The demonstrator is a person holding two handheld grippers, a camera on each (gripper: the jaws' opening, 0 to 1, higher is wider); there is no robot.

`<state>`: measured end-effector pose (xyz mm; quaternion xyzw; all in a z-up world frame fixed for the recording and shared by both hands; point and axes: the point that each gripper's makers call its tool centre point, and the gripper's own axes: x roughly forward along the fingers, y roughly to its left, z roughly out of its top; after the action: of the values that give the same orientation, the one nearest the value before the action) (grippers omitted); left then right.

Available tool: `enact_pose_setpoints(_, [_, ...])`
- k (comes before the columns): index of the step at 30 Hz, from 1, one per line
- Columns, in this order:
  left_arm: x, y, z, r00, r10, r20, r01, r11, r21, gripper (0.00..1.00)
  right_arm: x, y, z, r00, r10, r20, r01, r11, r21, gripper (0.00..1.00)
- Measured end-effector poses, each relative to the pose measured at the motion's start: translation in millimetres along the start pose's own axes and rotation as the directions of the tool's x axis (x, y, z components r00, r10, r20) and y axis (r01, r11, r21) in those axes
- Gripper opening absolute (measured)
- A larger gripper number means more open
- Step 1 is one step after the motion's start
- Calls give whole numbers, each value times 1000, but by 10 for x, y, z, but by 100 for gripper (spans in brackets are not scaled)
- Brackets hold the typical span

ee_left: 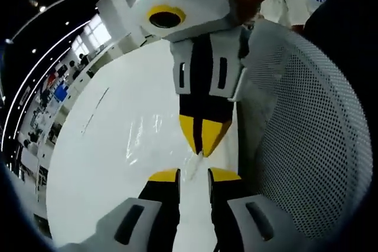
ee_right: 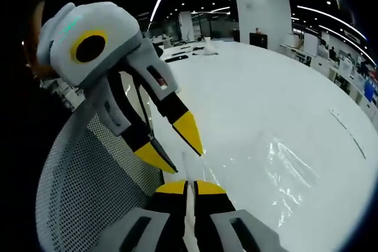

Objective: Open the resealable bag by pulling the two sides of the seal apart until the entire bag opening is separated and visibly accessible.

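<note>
Bag (ee_left: pixel 147 140) clear, its outline hard to trace against the table (ee_left: pixel 88 163). Seal hidden between the right gripper (ee_right: pixel 189 186) tips. Chair (ee_left: pixel 319 140) beside the grippers cut by frame edge.

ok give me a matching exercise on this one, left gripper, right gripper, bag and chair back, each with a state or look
Things:
1 left gripper
2 right gripper
3 bag
4 chair back

States:
a grey mesh
b jaws open
c clear and shiny
d jaws shut on the bag's edge

Pairs: 1-b, 2-d, 3-c, 4-a
</note>
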<state>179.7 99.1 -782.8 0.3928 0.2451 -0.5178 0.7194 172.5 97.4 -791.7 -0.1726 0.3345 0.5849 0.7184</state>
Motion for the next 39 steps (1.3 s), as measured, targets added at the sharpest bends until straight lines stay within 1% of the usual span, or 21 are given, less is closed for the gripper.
enact_pose_setpoints(2, [0, -38, 36, 1000, -8, -3, 8, 1000, 25, 17, -1, 11, 2, 1000, 1, -4, -1, 1000, -8, 0])
enact_pose_setpoints(3, [-1, -41, 50, 1000, -5, 0, 5, 1000, 21, 16, -2, 21, 5, 1000, 2, -6, -2, 1000, -14, 0])
enact_pose_setpoints(5, [-4, -46, 71, 1000, -4, -4, 4, 999, 33, 11, 4, 34, 13, 1000, 6, -5, -6, 1000, -19, 0])
enact_pose_setpoints(8, [13, -60, 59, 1000, -5, -28, 7, 996, 92, 5, 13, 48, 16, 1000, 8, -15, -9, 999, -40, 0])
enact_pose_setpoints(11, [31, -73, 38, 999, -6, -47, 11, 995, 102, 2, 24, 55, 12, 1000, 7, -29, -9, 998, -69, 0])
enact_pose_setpoints(14, [42, -89, 19, 998, -16, -56, 22, 995, 99, 1, 31, 53, 14, 999, 3, -35, -6, 996, -92, 0])
enact_pose_setpoints(15, [48, -98, 7, 998, -19, -65, 26, 993, 113, 0, 33, 57, 13, 999, 2, -37, -6, 995, -101, 0])
enact_pose_setpoints(16, [53, -104, -12, 997, -21, -79, 33, 988, 149, 0, 38, 67, 17, 999, 3, -39, -8, 993, -117, 0])
enact_pose_setpoints(18, [54, -105, -16, 996, -20, -85, 33, 987, 155, 0, 43, 74, 23, 999, 0, -39, -5, 991, -134, 0])
enact_pose_setpoints(21, [51, -94, -15, 997, -22, -76, 33, 988, 150, 0, 46, 69, 24, 999, -18, -44, 8, 978, -206, 0])
enact_pose_setpoints(24, [48, -104, -9, 997, -34, -64, 43, 990, 137, 0, 48, 92, 48, 999, -25, -45, 13, 968, -249, 1])
enact_pose_setpoints(26, [47, -108, 10, 998, -36, -52, 42, 990, 133, 0, 53, 80, 75, 998, -40, -47, 24, 953, -302, 4])
enact_pose_setpoints(27, [45, -110, 31, 998, -35, -44, 40, 991, 130, 0, 54, 82, 68, 997, -48, -59, 26, 947, -319, 4])
enact_pose_setpoints(28, [42, -105, 25, 998, -32, -50, 38, 990, 136, 0, 63, 81, 76, 997, -50, -64, 24, 937, -348, 4])
enact_pose_setpoints(30, [40, -108, 26, 998, -34, -48, 40, 990, 137, 0, 73, 99, 58, 995, -48, -83, 14, 928, -372, 2])
enact_pose_setpoints(31, [35, -107, 25, 998, -34, -45, 40, 990, 134, 0, 77, 116, 55, 995, -47, -90, 7, 919, -393, 1])
enact_pose_setpoints(32, [30, -110, 27, 998, -36, -43, 42, 991, 129, 0, 78, 111, 57, 994, -56, -91, 14, 914, -406, 1])
enact_pose_setpoints(33, [16, -113, 29, 999, -39, -37, 43, 992, 120, 0, 77, 117, 44, 993, -56, -100, 9, 905, -425, 1])
enact_pose_setpoints(36, [-4, -131, 51, 999, -47, -16, 49, 994, 94, 0, 65, 123, 10, 990, -69, -124, 4, 887, -461, 0])
enact_pose_setpoints(37, [-11, -137, 56, 999, -48, -13, 49, 996, 79, 0, 69, 136, 13, 990, -69, -123, 3, 882, -472, 0])
enact_pose_setpoints(39, [-18, -164, 51, 998, -66, -20, 67, 994, 85, 0, 66, 164, 7, 990, -64, -126, -5, 879, -477, 0])
